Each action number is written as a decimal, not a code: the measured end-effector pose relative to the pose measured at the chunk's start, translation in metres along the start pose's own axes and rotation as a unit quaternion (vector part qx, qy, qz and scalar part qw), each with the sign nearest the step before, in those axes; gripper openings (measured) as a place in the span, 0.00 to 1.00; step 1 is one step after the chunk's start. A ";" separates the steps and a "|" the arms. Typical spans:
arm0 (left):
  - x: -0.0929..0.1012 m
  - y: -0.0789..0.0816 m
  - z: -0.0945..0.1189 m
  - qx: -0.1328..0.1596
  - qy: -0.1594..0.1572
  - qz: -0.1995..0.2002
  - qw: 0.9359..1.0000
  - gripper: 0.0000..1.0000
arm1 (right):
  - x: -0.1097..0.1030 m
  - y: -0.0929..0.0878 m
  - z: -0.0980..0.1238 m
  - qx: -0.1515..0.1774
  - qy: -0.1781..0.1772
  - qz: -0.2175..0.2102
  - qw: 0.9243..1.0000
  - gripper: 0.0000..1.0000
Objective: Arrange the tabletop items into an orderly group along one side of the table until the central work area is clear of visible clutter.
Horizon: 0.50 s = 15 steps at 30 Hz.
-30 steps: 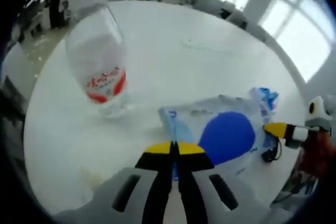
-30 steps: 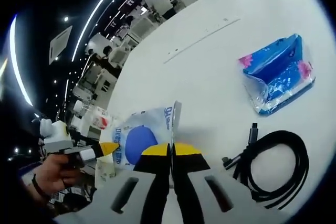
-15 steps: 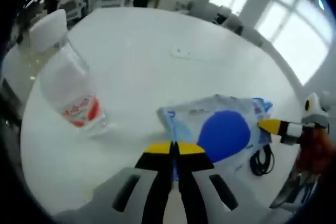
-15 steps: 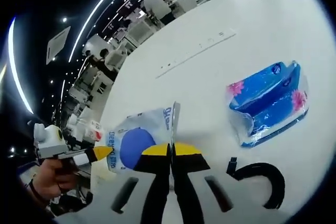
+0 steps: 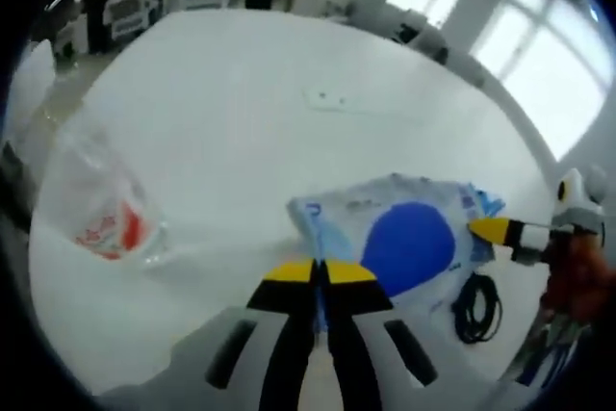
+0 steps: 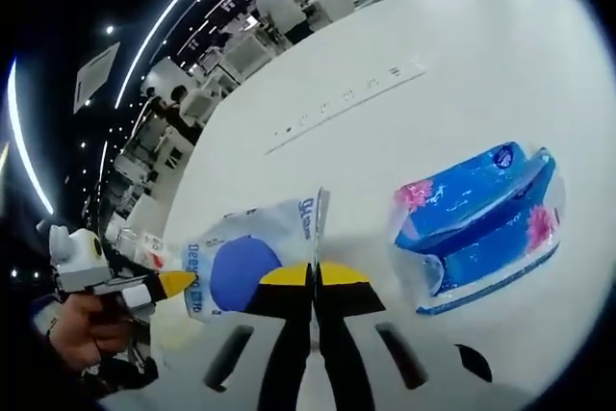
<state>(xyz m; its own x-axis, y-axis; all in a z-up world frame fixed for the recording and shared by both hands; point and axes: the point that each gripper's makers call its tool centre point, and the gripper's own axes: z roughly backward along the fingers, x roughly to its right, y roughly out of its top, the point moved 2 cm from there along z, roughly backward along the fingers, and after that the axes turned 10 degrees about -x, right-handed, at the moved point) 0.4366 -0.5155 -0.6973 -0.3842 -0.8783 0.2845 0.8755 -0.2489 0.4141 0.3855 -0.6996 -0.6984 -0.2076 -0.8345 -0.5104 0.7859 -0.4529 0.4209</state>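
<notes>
While both claws pinch wipes pack (image 5: 404, 243) | bottle (image 5: 96, 209) left view | tissue pack (image 6: 481, 228) right view

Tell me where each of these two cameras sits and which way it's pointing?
Left gripper view: rides the left tool, looking along its shut jaws across the white table at the wipes pack they pinch, a water bottle and black cable.
Right gripper view: rides the right tool, pinching the same pack's other edge, tissue pack beside; a hand shows.
Shared: the wipes pack, table, each other's tool.
</notes>
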 end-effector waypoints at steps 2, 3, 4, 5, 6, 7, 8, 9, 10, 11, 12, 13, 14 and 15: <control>0.000 0.001 -0.003 -0.001 -0.001 0.004 1.000 0.00 | 0.003 0.002 -0.003 -0.001 -0.002 0.006 1.000 0.00; -0.001 0.001 -0.004 -0.002 -0.001 0.005 1.000 0.00 | 0.004 0.003 -0.003 -0.001 0.000 0.007 1.000 0.00; -0.001 0.000 -0.006 -0.005 0.000 0.004 1.000 0.00 | 0.004 0.004 -0.004 -0.001 0.004 0.004 1.000 0.00; -0.002 0.000 -0.007 -0.006 0.000 0.004 1.000 0.00 | 0.005 0.005 -0.004 -0.002 0.006 0.002 1.000 0.00; -0.002 0.000 -0.007 -0.007 -0.001 0.004 1.000 0.00 | 0.006 0.007 -0.004 -0.001 0.004 0.005 1.000 0.01; -0.001 0.000 -0.010 -0.010 -0.004 0.006 1.000 0.00 | 0.007 0.007 -0.005 -0.002 0.002 0.008 1.000 0.01; -0.001 0.000 -0.011 -0.012 -0.004 0.005 1.000 0.00 | 0.009 0.007 -0.007 -0.007 -0.001 0.012 1.000 0.01; -0.001 0.000 -0.013 -0.013 -0.002 0.003 1.000 0.00 | 0.009 0.006 -0.008 -0.011 -0.004 0.014 1.000 0.01; 0.000 0.000 -0.014 -0.014 0.000 0.002 1.000 0.00 | 0.010 0.005 -0.010 -0.013 -0.006 0.016 1.000 0.01; -0.001 0.000 -0.015 -0.016 0.001 0.001 1.000 0.00 | 0.012 0.004 -0.011 -0.017 -0.010 0.017 1.000 0.01; -0.001 -0.001 -0.016 -0.016 0.003 0.001 1.000 0.00 | 0.012 0.003 -0.012 -0.019 -0.011 0.017 1.000 0.01; -0.002 -0.001 -0.017 -0.017 0.005 0.001 1.000 0.00 | 0.012 0.001 -0.014 -0.020 -0.011 0.019 1.000 0.01; -0.004 -0.001 -0.018 -0.018 0.007 0.001 1.000 0.00 | 0.012 0.000 -0.015 -0.021 -0.011 0.021 0.999 0.01; -0.005 -0.001 -0.019 -0.019 0.007 0.002 1.000 0.00 | 0.012 -0.001 -0.016 -0.023 -0.012 0.022 0.999 0.01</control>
<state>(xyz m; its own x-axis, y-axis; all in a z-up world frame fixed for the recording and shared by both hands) 0.4431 -0.5187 -0.7156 -0.3773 -0.8846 0.2741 0.8877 -0.2612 0.3791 0.3919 -0.7046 -0.7171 -0.1855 -0.8611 -0.4733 0.8208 -0.4006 0.4072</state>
